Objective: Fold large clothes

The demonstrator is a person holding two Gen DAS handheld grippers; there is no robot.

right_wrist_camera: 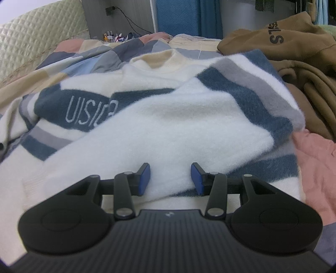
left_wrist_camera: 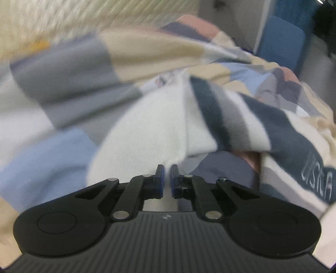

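A fluffy white sweater (right_wrist_camera: 168, 126) with navy and grey stripes and "USICA"-style lettering lies spread on the bed, one sleeve folded across its body. My right gripper (right_wrist_camera: 171, 178) hovers at its near edge, jaws apart, with white fabric lying smooth between the pads and not pinched. In the blurred left wrist view the same sweater (left_wrist_camera: 151, 126) runs down to my left gripper (left_wrist_camera: 167, 178). Its blue pads are nearly together, and a thin tip of white sweater fabric is pinched between them.
A patchwork quilt (left_wrist_camera: 63, 73) in blue, grey, beige and pink covers the bed. A brown hoodie (right_wrist_camera: 283, 48) is heaped at the right, and pink cloth (right_wrist_camera: 315, 163) lies beside the sweater. A quilted headboard (right_wrist_camera: 31, 37) and blue curtain (right_wrist_camera: 184, 16) stand behind.
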